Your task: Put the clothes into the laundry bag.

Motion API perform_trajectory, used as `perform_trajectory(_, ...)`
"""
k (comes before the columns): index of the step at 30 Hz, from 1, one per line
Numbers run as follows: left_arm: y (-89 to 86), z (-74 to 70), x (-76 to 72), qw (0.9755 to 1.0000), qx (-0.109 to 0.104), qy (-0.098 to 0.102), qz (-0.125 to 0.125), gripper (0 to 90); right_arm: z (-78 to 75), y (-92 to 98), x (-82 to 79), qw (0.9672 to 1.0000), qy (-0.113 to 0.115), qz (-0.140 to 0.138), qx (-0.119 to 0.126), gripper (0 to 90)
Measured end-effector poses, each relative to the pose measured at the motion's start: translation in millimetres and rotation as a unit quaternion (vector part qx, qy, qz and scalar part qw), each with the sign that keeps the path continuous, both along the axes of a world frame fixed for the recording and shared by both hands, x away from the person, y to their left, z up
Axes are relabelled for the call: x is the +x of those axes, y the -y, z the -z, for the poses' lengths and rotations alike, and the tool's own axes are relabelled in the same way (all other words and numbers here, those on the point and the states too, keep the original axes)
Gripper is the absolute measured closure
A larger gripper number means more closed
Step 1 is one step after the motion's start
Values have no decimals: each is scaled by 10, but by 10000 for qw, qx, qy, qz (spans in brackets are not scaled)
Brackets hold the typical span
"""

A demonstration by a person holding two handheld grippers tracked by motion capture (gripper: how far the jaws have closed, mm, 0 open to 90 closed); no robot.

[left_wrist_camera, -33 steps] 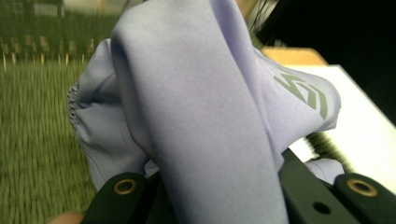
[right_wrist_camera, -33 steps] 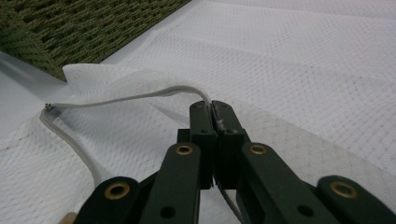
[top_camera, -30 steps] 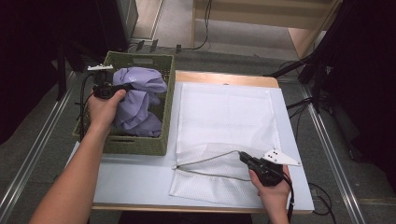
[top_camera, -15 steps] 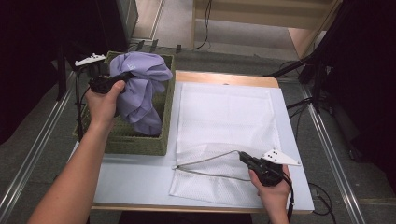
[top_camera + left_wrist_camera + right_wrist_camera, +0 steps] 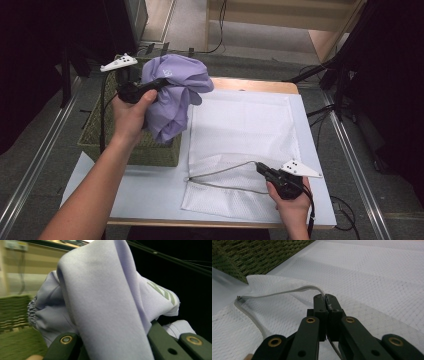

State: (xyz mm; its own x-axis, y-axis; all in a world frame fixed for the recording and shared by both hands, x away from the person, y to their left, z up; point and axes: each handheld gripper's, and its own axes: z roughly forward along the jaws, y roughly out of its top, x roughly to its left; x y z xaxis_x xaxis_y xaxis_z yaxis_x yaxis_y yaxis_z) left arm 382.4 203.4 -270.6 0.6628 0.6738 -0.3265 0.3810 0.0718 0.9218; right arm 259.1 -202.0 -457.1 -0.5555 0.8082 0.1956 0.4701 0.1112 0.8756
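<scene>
A lilac garment hangs bunched above the woven green basket, lifted clear of its rim toward the table. My left gripper is shut on the lilac garment, whose folds drape over the jaws in the left gripper view. A white mesh laundry bag lies flat on the table, its mouth toward the basket. My right gripper is shut on the bag's upper zipper edge, holding the mouth lifted apart from the lower edge. In the right gripper view, my right gripper has both jaws pressed together on that edge.
The basket stands at the table's left edge, partly overhanging it. A wooden tabletop strip shows behind the white mat. Metal floor rails run on both sides, and dark equipment with cables stands at the right.
My left hand has lifted the lilac garment up out of the basket and carried it rightward toward the bag. The right gripper and the bag's mouth have stayed put.
</scene>
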Motion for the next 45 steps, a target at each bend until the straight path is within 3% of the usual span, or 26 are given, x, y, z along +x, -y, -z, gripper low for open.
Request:
perform_trajectory(6, 286, -42, -148, 9993, 57, 64, 361, 866, -2, 5, 1, 10000, -11, 2, 19, 892)
perform_trajectory(10, 440, 25, -255, 9983, -42, 14, 574, 865, -9, 7, 0, 10000, -10, -3, 21, 891)
perform_trajectory(20, 801, 424, -528, 9923, -152, -377, 1167, 861, -22, 24, -2, 10000, 20, 13, 34, 891)
perform_trajectory(27, 888, 719, -728, 9892, -241, -600, 1313, 858, -19, 25, 5, 10000, 21, 15, 32, 892)
perform_trajectory(36, 983, 942, -1049, 9847, -191, -747, 1560, 835, -18, 23, 10, 10000, 7, 27, 46, 891)
perform_trajectory(41, 1069, 1297, -1234, 9813, 117, -1032, 1622, 779, -14, 19, 17, 10000, -12, 34, 41, 890)
perform_trajectory(43, 1110, 1466, -1278, 9782, 230, -1231, 1654, 759, -8, 11, 23, 10000, -21, 37, 11, 891)
perform_trajectory(45, 1164, 1623, -1313, 9778, 499, -1288, 1576, 733, -7, -4, 23, 10000, -49, 55, -14, 891)
